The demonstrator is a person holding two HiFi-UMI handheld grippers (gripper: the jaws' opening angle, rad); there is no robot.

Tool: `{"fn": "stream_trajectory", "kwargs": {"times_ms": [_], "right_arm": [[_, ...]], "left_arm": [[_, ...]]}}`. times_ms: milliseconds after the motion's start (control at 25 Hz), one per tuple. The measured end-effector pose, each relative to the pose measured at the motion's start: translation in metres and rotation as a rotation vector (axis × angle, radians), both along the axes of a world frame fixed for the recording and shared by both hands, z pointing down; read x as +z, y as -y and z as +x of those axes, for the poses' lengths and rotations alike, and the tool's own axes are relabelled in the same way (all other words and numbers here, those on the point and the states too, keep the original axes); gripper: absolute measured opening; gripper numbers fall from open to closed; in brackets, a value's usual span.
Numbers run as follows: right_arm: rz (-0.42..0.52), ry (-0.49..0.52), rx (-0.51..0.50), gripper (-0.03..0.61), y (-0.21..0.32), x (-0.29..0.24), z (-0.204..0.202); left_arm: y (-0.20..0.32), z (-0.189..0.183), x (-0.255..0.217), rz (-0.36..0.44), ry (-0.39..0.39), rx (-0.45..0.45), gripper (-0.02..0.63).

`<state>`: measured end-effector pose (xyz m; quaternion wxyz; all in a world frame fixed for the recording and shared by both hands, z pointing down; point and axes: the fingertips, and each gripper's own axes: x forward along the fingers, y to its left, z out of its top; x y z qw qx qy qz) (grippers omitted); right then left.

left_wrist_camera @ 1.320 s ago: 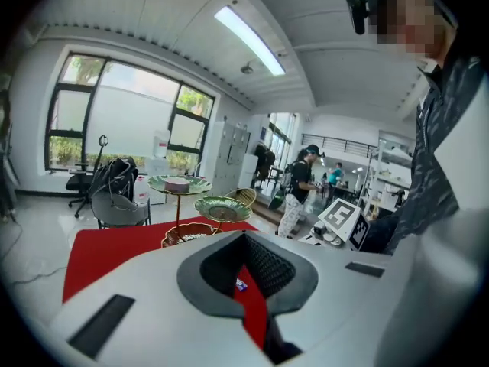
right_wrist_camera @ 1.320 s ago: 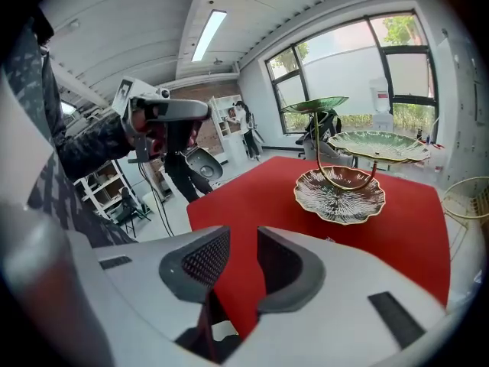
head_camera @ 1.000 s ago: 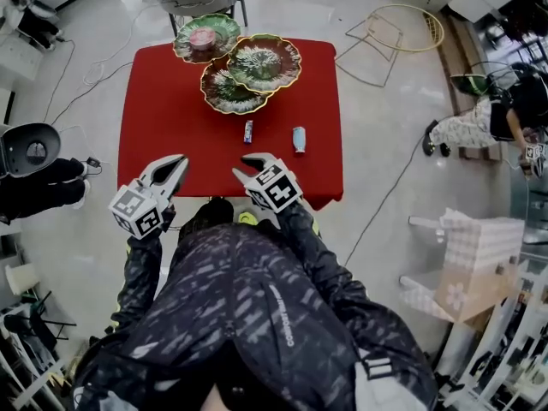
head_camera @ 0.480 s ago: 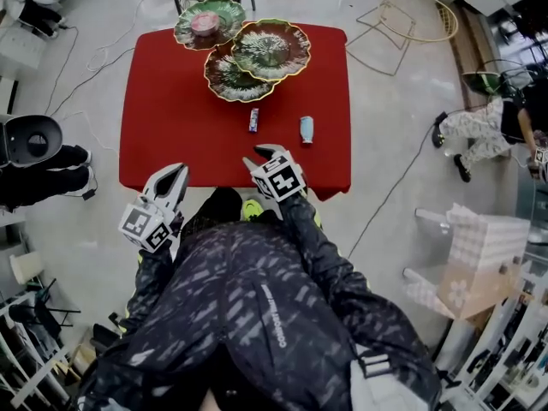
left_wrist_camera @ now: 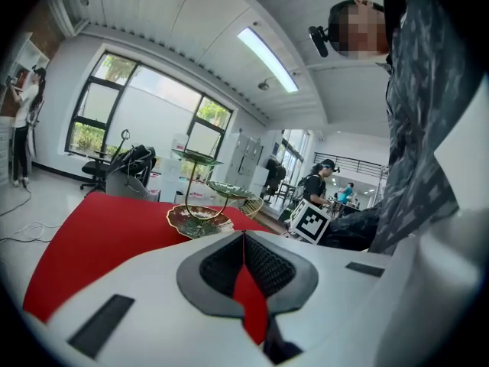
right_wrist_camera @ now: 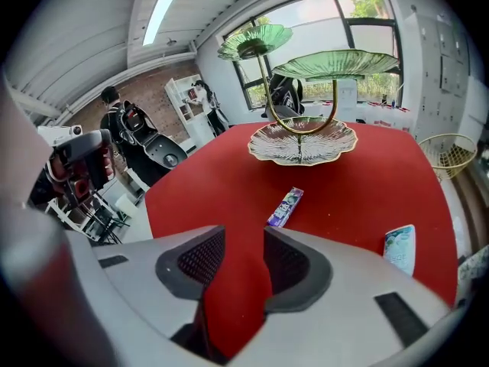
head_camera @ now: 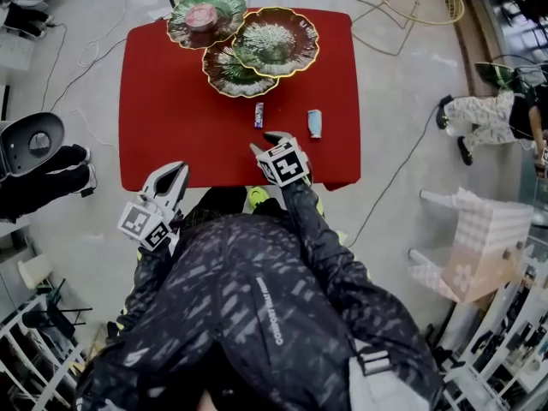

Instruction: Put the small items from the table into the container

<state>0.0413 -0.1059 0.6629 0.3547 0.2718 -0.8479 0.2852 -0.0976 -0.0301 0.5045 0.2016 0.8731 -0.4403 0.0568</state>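
Showing the purple wrapped bar (right_wrist_camera: 285,206) flat on the red worktop (head_camera: 171,110), just ahead of our right tongs (right_wrist_camera: 237,262), whose jaws are opening on nothing. Our left tongs (left_wrist_camera: 243,254) are pressed together, empty. We judge the bar, seemingly foil-wrapped, light and slippery: pinch across its narrow middle.

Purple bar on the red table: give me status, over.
Right hand-held gripper jaws opening, empty, just short of the purple bar. Left hand-held gripper shut, empty. Bar and pale blue packet loose on the red table. Nothing in the way.
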Motion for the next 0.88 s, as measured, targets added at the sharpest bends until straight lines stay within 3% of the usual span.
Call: {"fn": "stream_trajectory", "kwargs": {"times_ms": [360,880], "right_arm": [[-0.024,-0.037,0.103,0.146,0.029,0.018,-0.004],[-0.083,-0.108,0.207,0.149,0.053,0.054,-0.009]], "left_arm": [[0.044,-0.009,-0.003,0.004,-0.047,0.105,0.012],[0.065,-0.036,0.007,-0.049,-0.059,0.145,0.011]]}}
